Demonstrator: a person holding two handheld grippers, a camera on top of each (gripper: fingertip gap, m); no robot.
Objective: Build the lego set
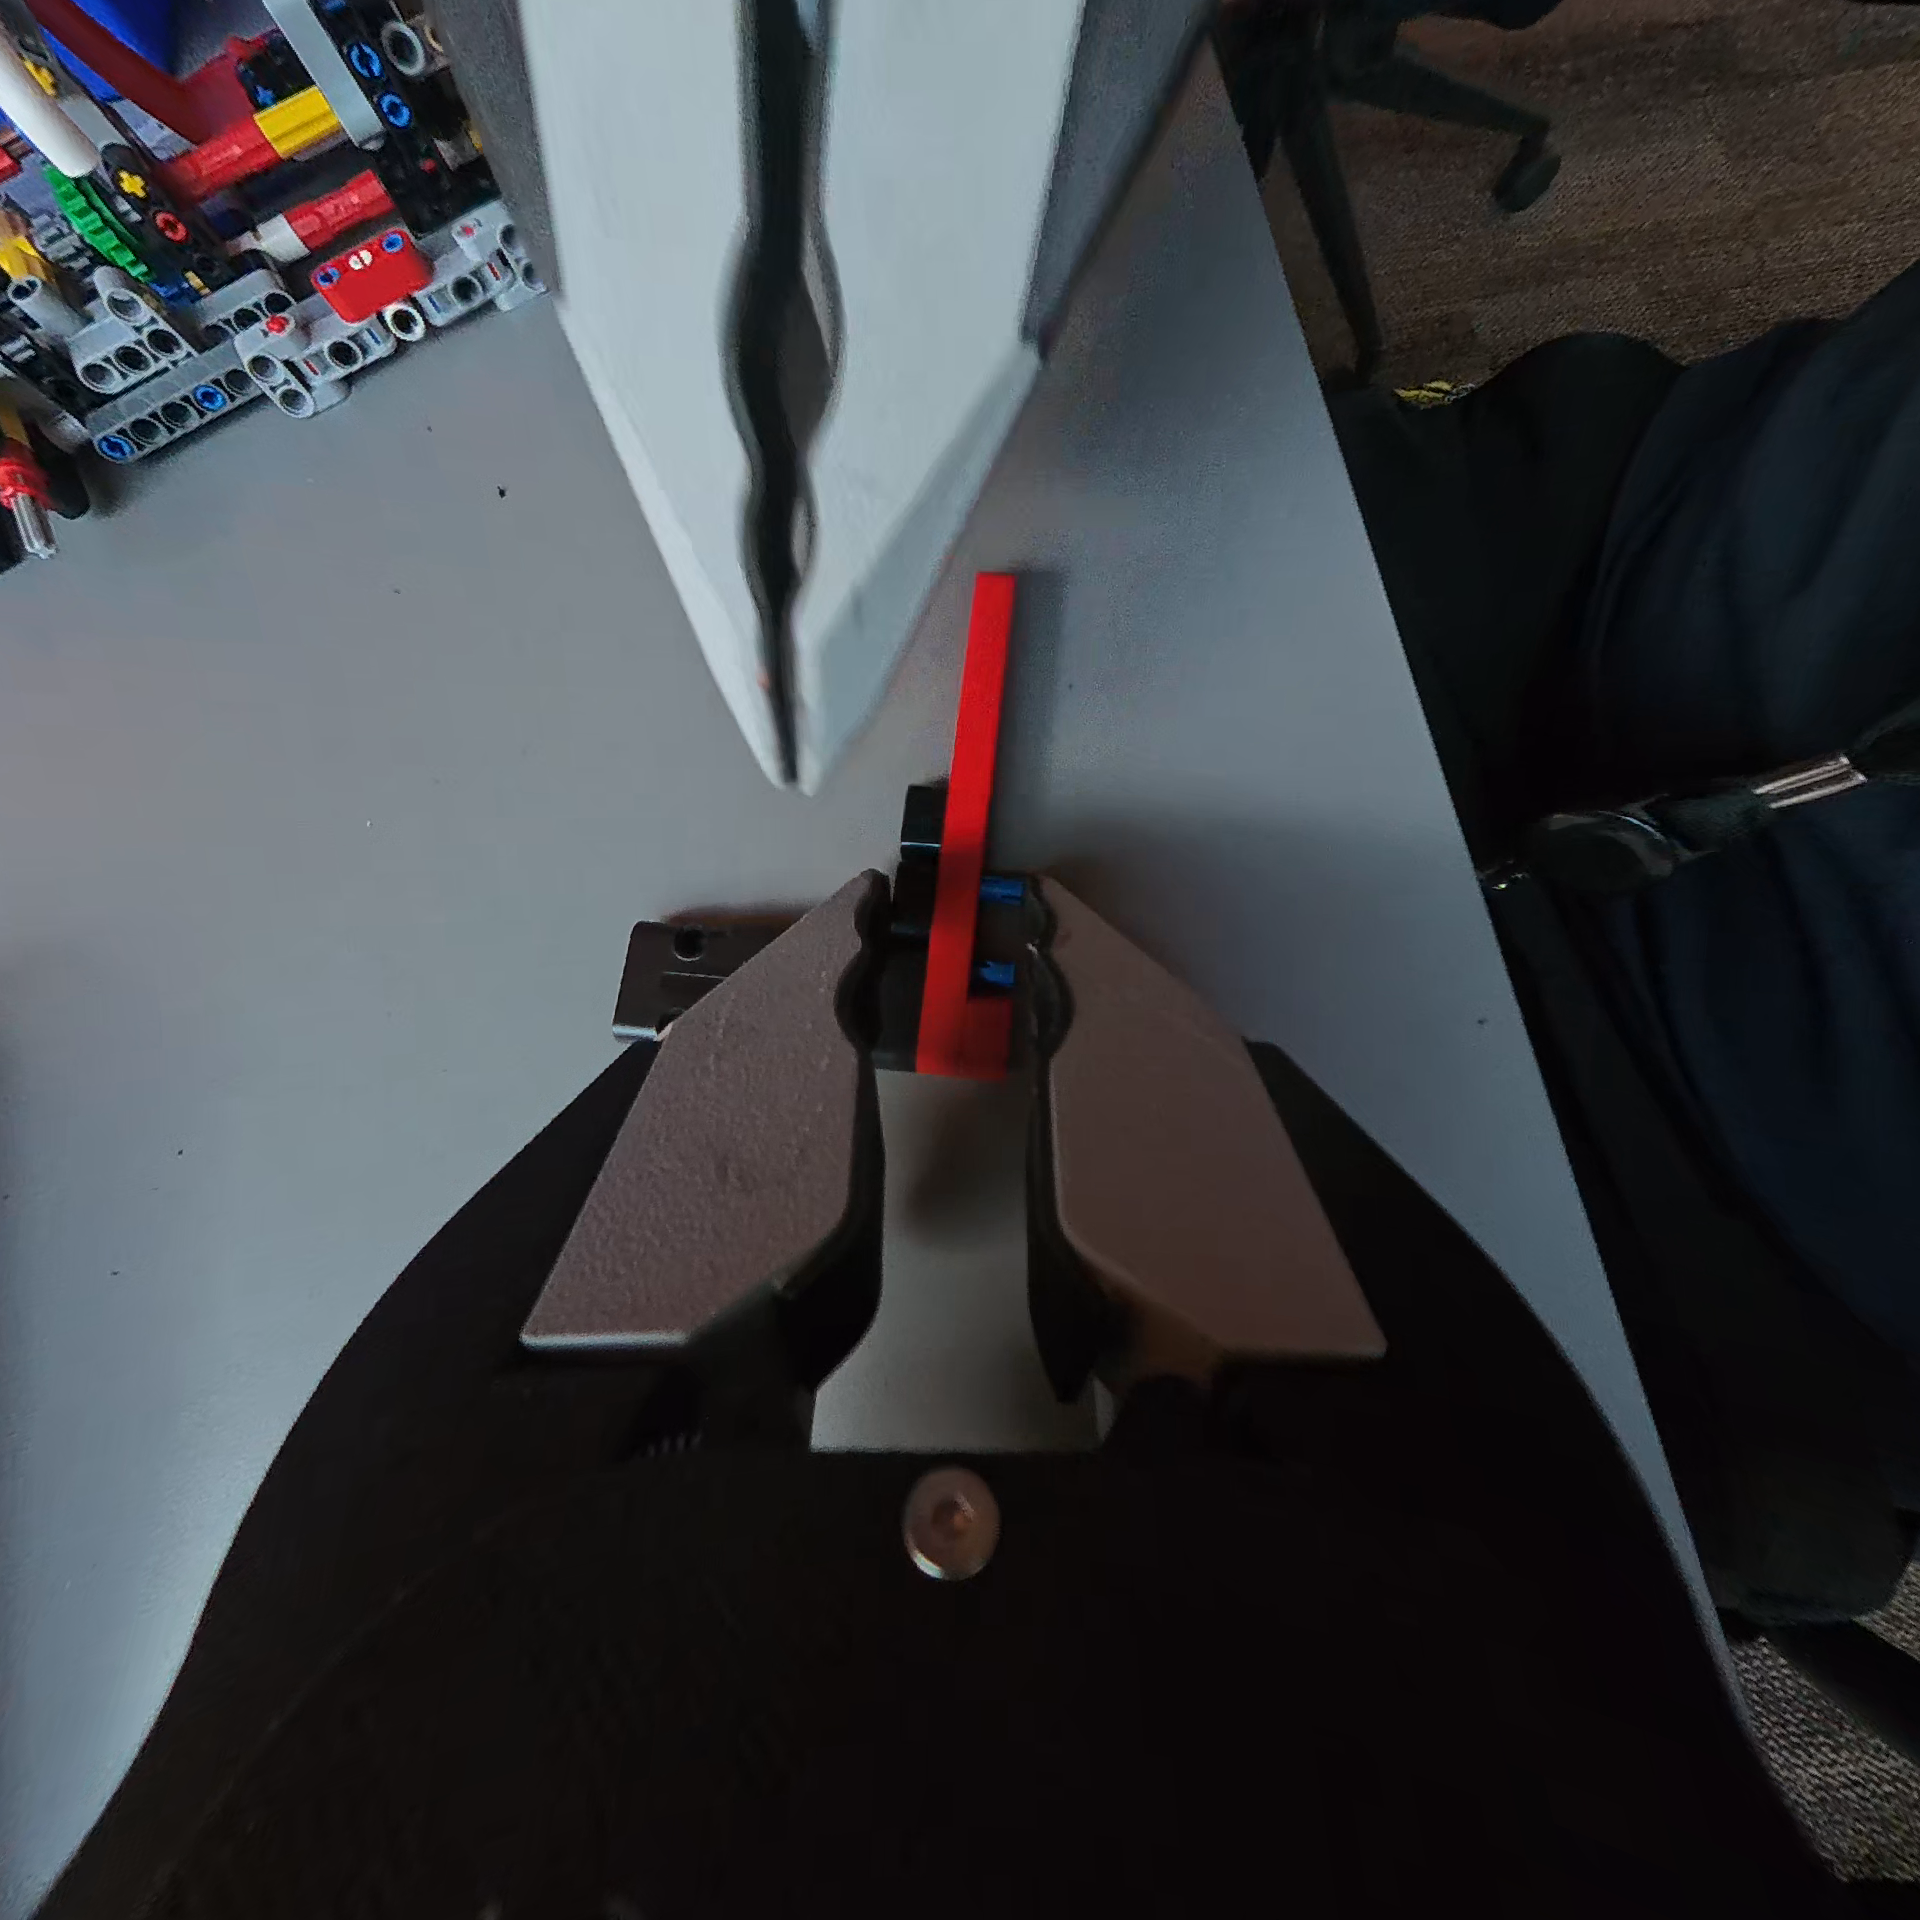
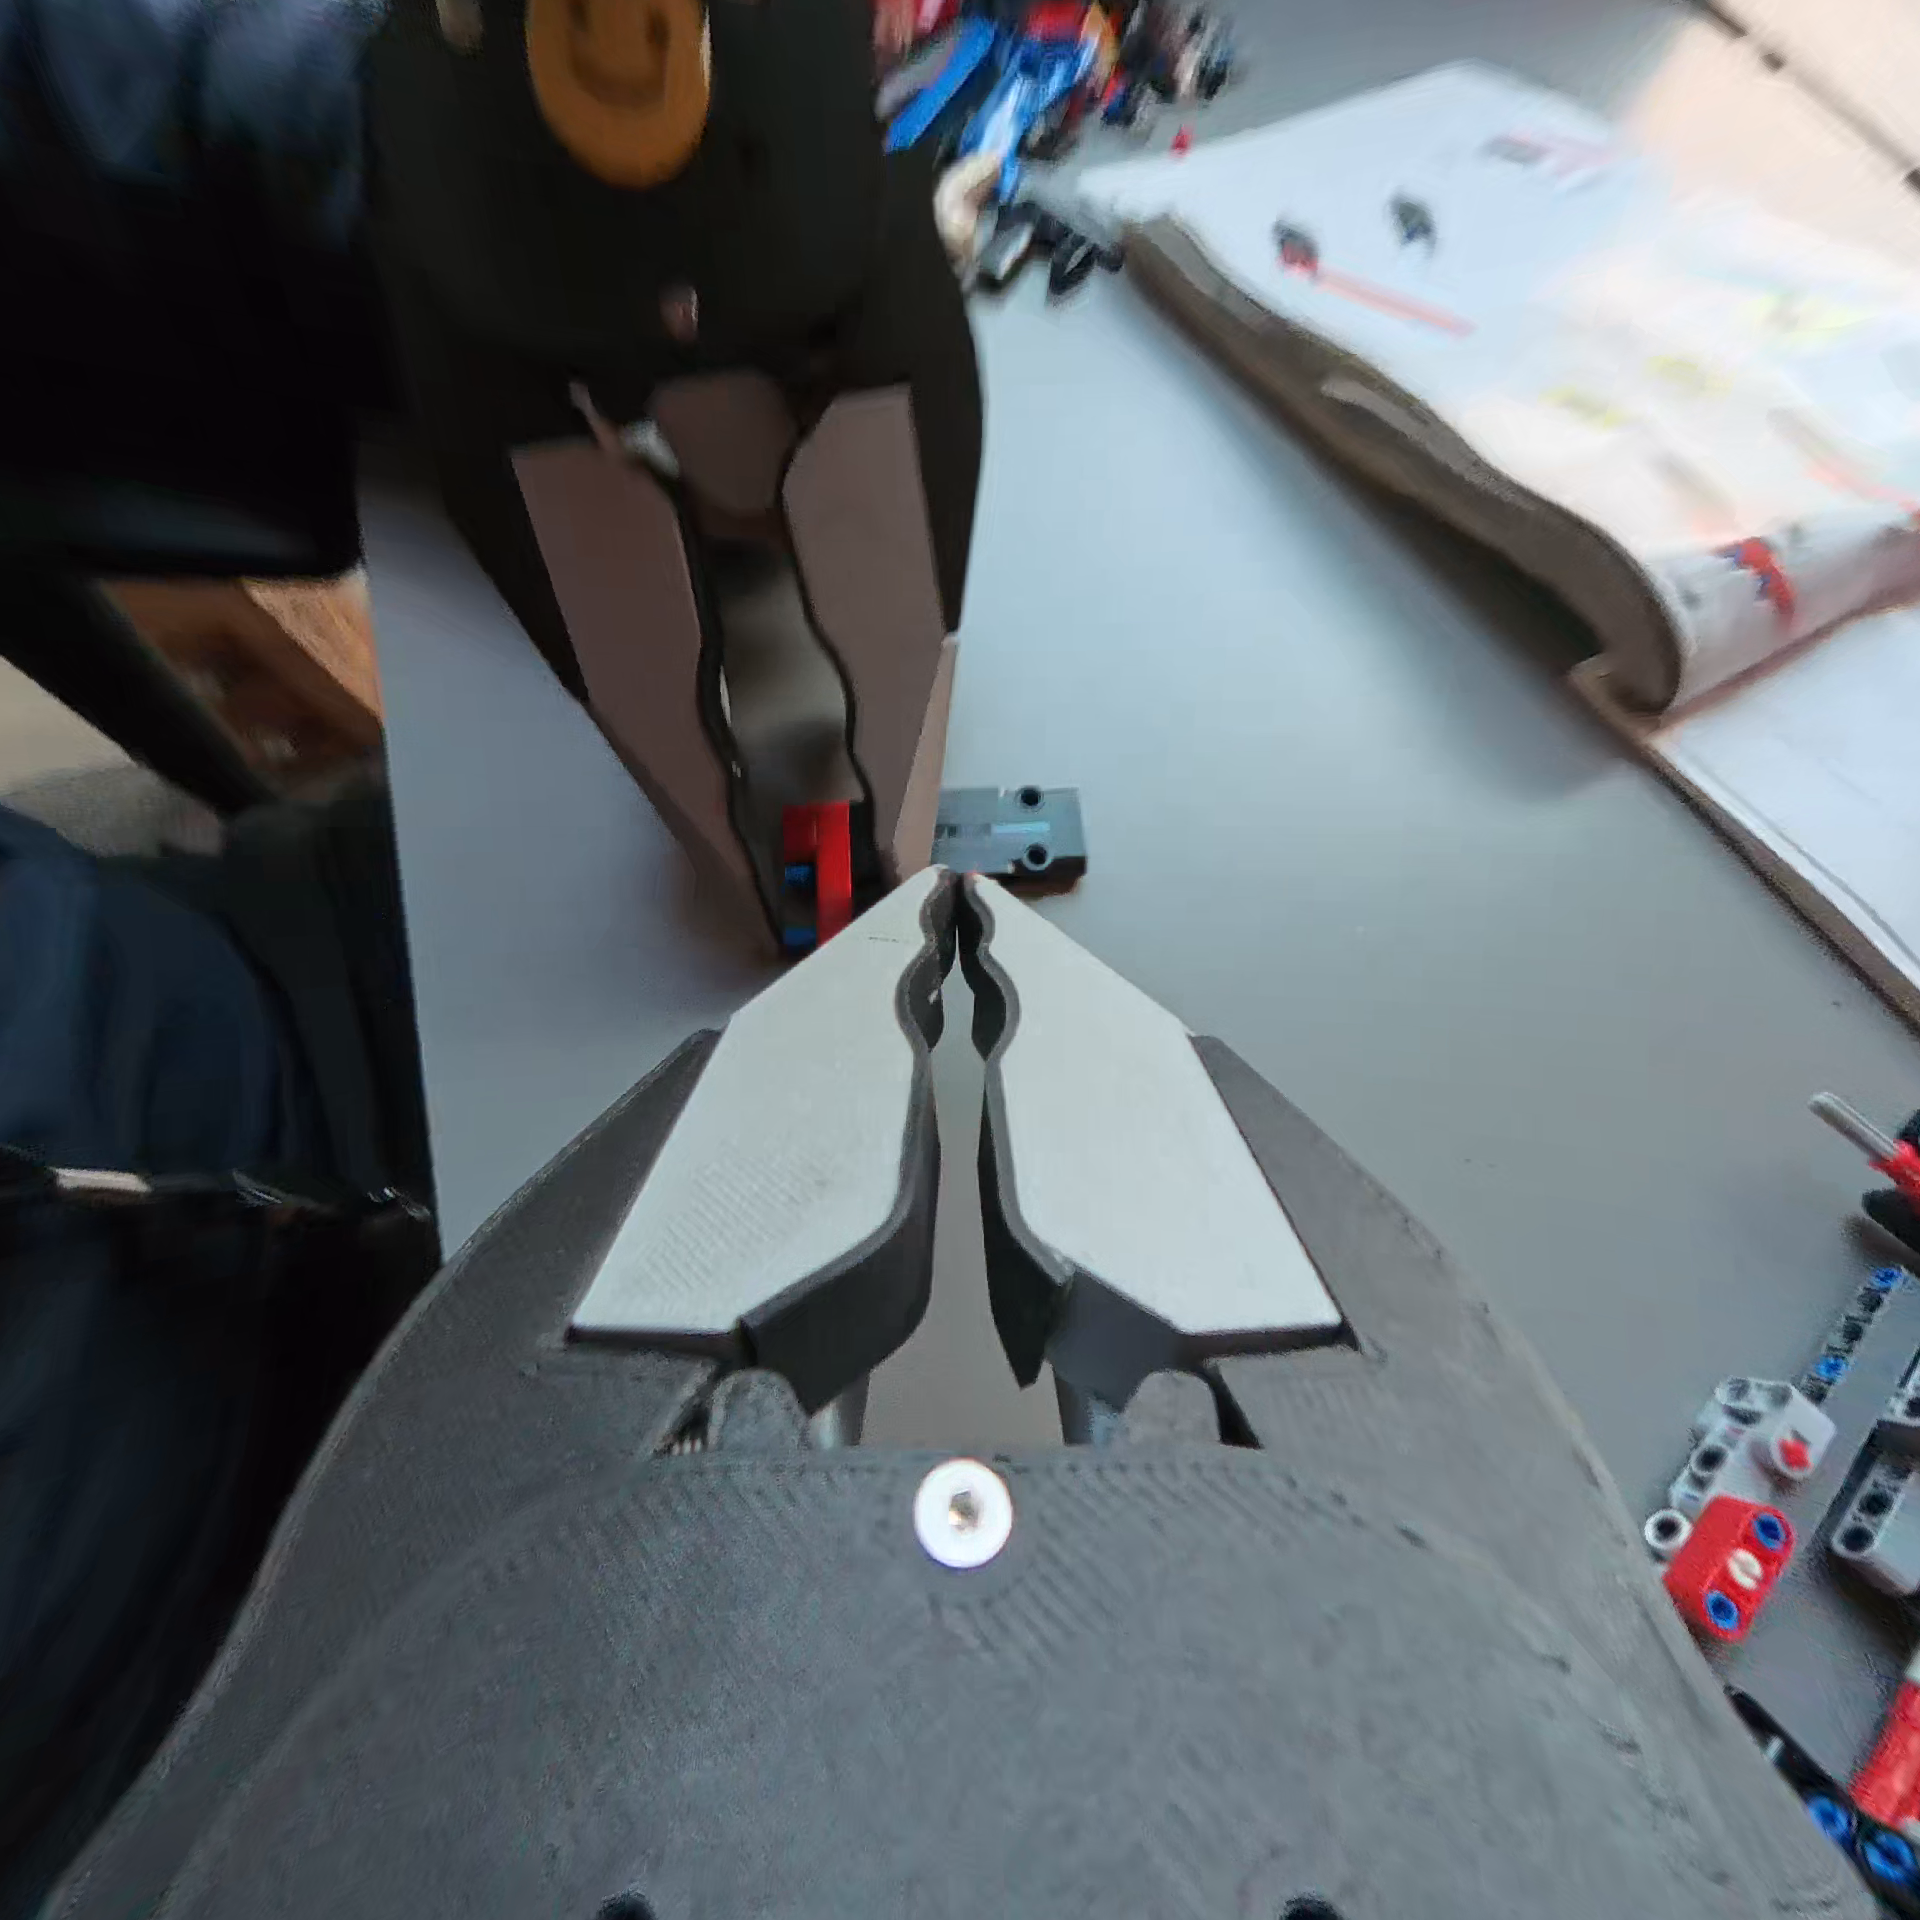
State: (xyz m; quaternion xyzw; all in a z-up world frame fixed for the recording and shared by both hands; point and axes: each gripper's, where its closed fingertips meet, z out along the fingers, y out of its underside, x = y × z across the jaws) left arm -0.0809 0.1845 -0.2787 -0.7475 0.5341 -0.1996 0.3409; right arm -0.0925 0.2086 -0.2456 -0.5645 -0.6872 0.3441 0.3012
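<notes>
My left gripper is shut on a small assembly: a long red beam with a black piece on its left side and blue pins on its right. The red beam points forward past the fingertips, just above the grey table. The same grasp shows in the right wrist view. My right gripper is shut, with its tips meeting. It hangs tip-down just left of the red beam in the left wrist view. A dark grey block lies on the table beside the left gripper.
A pile of coloured building-toy parts fills the far left. An open instruction booklet lies at the right, with loose parts nearer. The table edge runs close by the assembly, beside a person's dark clothing.
</notes>
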